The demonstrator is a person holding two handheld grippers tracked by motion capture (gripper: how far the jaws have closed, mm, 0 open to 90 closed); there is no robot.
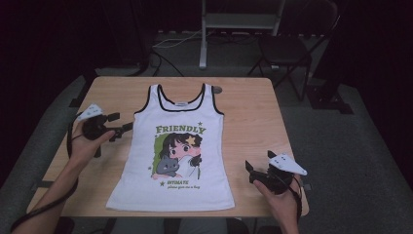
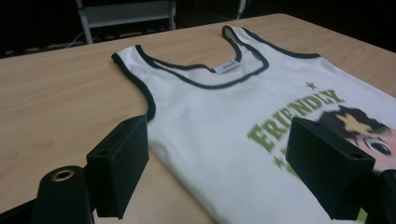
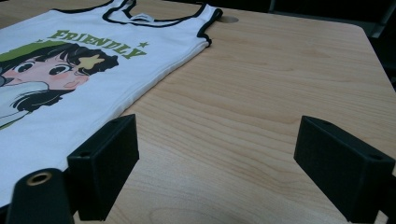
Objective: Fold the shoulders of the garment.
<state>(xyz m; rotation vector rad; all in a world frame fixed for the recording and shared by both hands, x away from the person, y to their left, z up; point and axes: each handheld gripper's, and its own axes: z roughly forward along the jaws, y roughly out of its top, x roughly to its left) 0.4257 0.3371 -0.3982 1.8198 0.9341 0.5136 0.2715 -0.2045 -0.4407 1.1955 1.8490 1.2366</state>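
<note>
A white tank top [image 1: 178,146] with black trim, green "FRIENDLY" lettering and a cartoon girl with a grey cat lies flat on the wooden table [image 1: 248,122], neck toward the far edge. My left gripper [image 1: 120,123] hovers open just left of the shirt's left side, level with the armhole; its jaws frame the shirt's [image 2: 219,121] edge. My right gripper [image 1: 259,164] stands open near the table's front right, to the right of the shirt's hem; between its jaws is bare wood, with the shirt [image 3: 60,88] off to the left.
A small round hole [image 1: 217,89] marks the table beside the shirt's right strap. Behind the table stand a grey metal stand [image 1: 203,34] and a dark folding chair [image 1: 285,48], with cables on the floor. Bare wood lies on both sides of the shirt.
</note>
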